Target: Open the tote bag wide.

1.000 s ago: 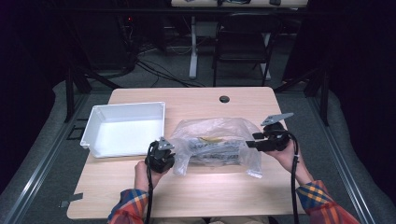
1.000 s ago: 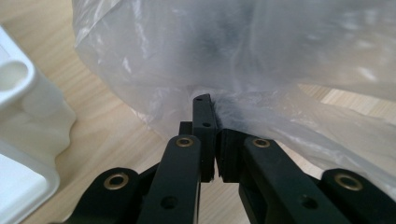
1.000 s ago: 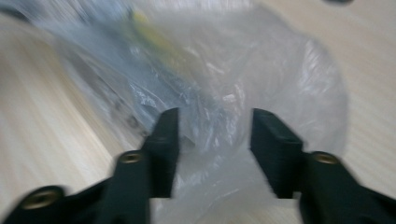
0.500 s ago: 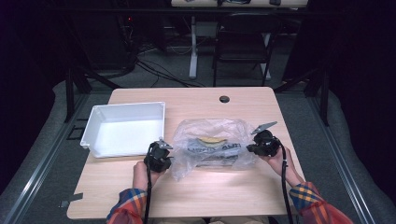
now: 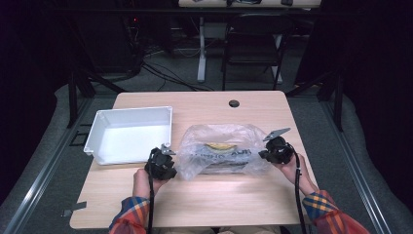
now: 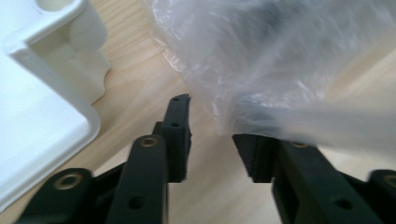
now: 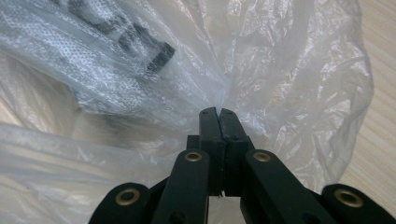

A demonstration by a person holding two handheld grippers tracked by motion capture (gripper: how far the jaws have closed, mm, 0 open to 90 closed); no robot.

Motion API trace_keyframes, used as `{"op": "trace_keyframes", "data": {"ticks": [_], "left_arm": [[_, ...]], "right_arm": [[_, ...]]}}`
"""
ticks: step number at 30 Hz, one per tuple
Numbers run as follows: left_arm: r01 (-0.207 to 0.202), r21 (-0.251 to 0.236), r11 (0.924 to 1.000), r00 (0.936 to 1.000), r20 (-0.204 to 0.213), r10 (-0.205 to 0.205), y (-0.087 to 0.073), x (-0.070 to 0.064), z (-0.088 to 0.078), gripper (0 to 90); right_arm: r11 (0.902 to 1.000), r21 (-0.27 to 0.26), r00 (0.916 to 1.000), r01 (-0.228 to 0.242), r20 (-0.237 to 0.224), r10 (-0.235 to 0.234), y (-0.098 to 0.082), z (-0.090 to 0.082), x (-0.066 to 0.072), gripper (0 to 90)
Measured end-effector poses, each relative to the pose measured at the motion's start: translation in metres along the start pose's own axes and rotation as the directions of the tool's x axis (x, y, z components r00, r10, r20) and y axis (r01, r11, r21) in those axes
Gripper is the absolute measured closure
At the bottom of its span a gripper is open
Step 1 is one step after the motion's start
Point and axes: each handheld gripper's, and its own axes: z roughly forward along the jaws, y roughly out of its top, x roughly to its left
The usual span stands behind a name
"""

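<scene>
Plastic bag (image 5: 221, 153) lies on the table (image 5: 204, 204) between the two claws, with a white tray (image 5: 129, 134) just beyond the left claw (image 5: 163, 163). That claw's jaws have just been opening and now stand spread, the bag's edge loose between them, so its hold looks released. The right claw (image 7: 218, 112), since lowered a little, stays pressed together, pinching the bag's film. Both hands rest low at the bag's ends, claws pointing inward.

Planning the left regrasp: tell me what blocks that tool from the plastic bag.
Nothing visible. The left tool stands open, its jaws having just been opening, with the plastic bag edge right at its tips.
</scene>
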Motion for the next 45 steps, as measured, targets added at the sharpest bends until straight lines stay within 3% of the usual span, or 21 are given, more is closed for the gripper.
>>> {"op": "trace_keyframes", "data": {"ticks": [5,7,12,13,15,18,20,22,24,26,28,31,33,36,42,45], "left_arm": [[0.013,-0.012,0.9998,0.9995,-0.029,-0.013,-0.006,0.001,-0.020,42.5],[0.005,-0.034,0.9994,0.9999,-0.016,-0.005,-0.007,-0.002,-0.025,35.9],[-0.084,-0.093,0.9921,0.9959,0.025,0.087,-0.004,-0.024,-0.040,27.3],[-0.104,-0.113,0.9882,0.9936,0.032,0.108,-0.003,-0.029,-0.042,26.9],[-0.150,-0.178,0.9726,0.9876,0.021,0.156,-0.001,-0.040,-0.048,25.5],[-0.190,-0.267,0.9450,0.9809,-0.008,0.195,0.003,-0.048,-0.055,26.8],[-0.205,-0.286,0.9360,0.9785,-0.035,0.203,0.004,-0.052,-0.053,35.4],[-0.188,-0.313,0.9312,0.9814,-0.021,0.191,0.005,-0.050,-0.048,51.5],[-0.170,-0.302,0.9381,0.9853,-0.031,0.168,0.006,-0.045,-0.040,67.3],[-0.127,-0.273,0.9536,0.9919,-0.038,0.121,0.007,-0.036,-0.031,77.9],[-0.063,-0.240,0.9687,0.9977,-0.041,0.055,0.007,-0.025,-0.020,83.8],[0.023,-0.163,0.9863,0.9994,-0.020,-0.027,0.004,-0.009,-0.004,87.5],[0.037,-0.110,0.9932,0.9977,-0.053,-0.043,0.002,-0.003,0.005,88.4],[0.078,-0.053,0.9956,0.9954,-0.052,-0.081,-0.002,0.004,0.015,89.1],[0.065,0.029,0.9975,0.9962,-0.060,-0.063,-0.002,0.004,0.026,89.4],[0.040,0.057,0.9976,0.9974,-0.062,-0.036,-0.003,0.003,0.029,89.3]], "right_arm": [[0.9998,-0.021,0.9999,-0.003,-0.010,0.003,0.001,-0.004,0.002,90.0],[0.9998,-0.020,1.0000,0.004,-0.008,-0.005,0.001,-0.005,0.002,90.0],[0.9996,-0.028,1.0000,0.008,-0.001,-0.008,0.002,-0.007,0.005,90.0],[0.9992,-0.040,0.9999,0.001,-0.013,-0.002,0.003,-0.007,0.006,90.0],[0.9990,-0.045,1.0000,0.007,-0.006,-0.008,0.003,-0.008,0.006,90.0],[0.9988,-0.047,0.9999,0.014,-0.009,-0.014,0.004,-0.010,0.007,90.0],[0.9982,-0.060,0.9999,0.009,-0.011,-0.010,0.004,-0.009,0.008,90.0],[0.9984,-0.053,0.9997,0.020,-0.009,-0.021,0.005,-0.008,0.008,90.0],[0.9982,-0.057,0.9998,0.017,-0.010,-0.017,0.005,-0.008,0.009,90.0],[0.9985,-0.052,0.9998,0.017,-0.007,-0.017,0.005,-0.006,0.009,90.0],[0.9987,-0.051,0.9999,0.007,-0.007,-0.008,0.005,-0.004,0.008,90.0],[0.9996,-0.029,1.0000,0.006,0.000,-0.006,0.004,0.001,0.005,90.0],[0.9997,-0.024,1.0000,0.001,0.005,-0.001,0.003,0.004,0.004,90.0],[0.9999,-0.011,1.0000,0.001,0.009,-0.001,0.002,0.008,0.002,90.0],[0.9999,0.013,0.9992,0.011,0.039,-0.011,0.001,0.010,0.001,90.0],[0.9999,0.015,0.9987,0.007,0.050,-0.008,0.000,0.010,-0.001,90.0]]}}
